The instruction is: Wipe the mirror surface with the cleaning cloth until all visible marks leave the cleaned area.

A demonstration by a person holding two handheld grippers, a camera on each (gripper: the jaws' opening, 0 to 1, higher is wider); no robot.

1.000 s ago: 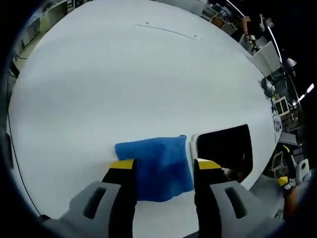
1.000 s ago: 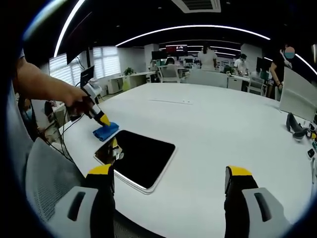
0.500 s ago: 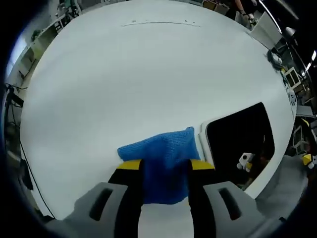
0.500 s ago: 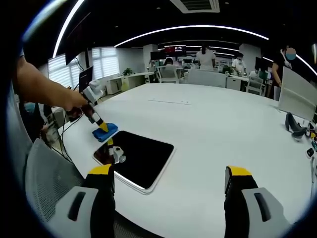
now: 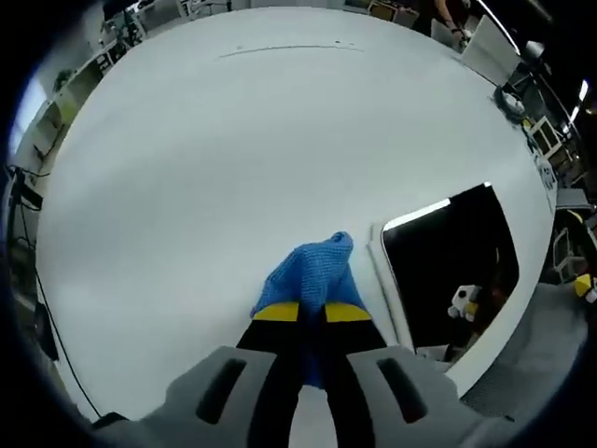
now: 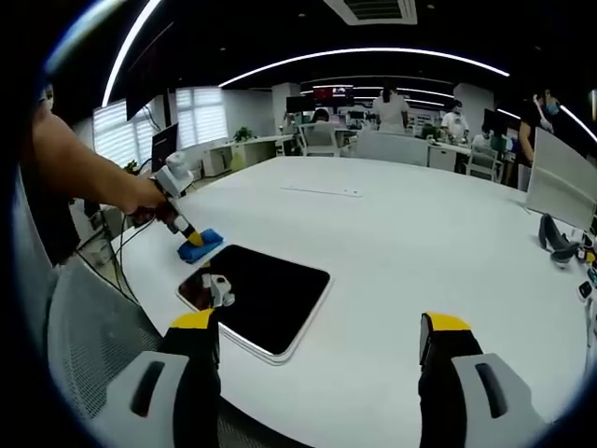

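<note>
A blue cleaning cloth (image 5: pixel 311 273) is bunched between my left gripper's (image 5: pixel 312 312) yellow-tipped jaws, which are shut on it, on the white table just left of the mirror (image 5: pixel 450 264). The mirror is a dark flat slab with a pale rim, lying on the table. In the right gripper view the mirror (image 6: pixel 266 295) lies front left, with the left gripper (image 6: pixel 193 239) pinching the cloth (image 6: pixel 203 246) at its far left corner, held by a person's hand. My right gripper (image 6: pixel 317 327) hangs open above the table's near edge, nothing between its jaws.
The big white table (image 6: pixel 410 243) stretches far behind the mirror. A mesh chair back (image 6: pixel 89 345) stands at the near left. A dark object (image 6: pixel 557 239) lies at the table's right edge beside a monitor (image 6: pixel 562 177). People and desks fill the room's back.
My left gripper's jaws have come together on the cloth, gathering the flat cloth into a bunched ridge. The right gripper has stayed open and nearly still.
</note>
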